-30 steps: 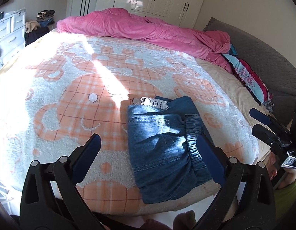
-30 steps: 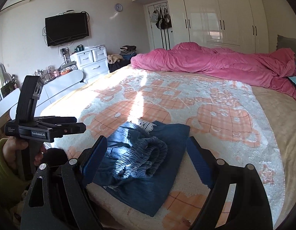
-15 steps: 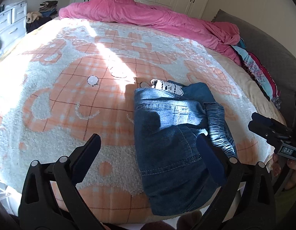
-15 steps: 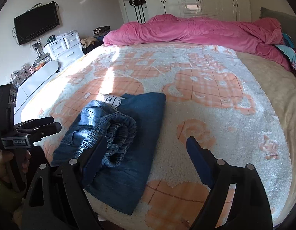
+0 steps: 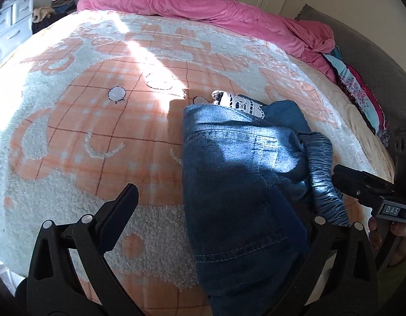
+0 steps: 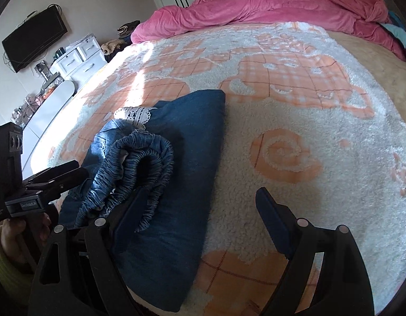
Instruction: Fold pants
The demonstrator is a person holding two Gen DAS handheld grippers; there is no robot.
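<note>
Bed, orange-and-white fleece cover: carries the item at its near edge. Pants, blue denim, folded to a compact rectangle, elastic waistband bunched on top, white lace trim at the far end. My left gripper and right gripper: both wide, holding nothing, now closer over the pants than a second ago.
</note>
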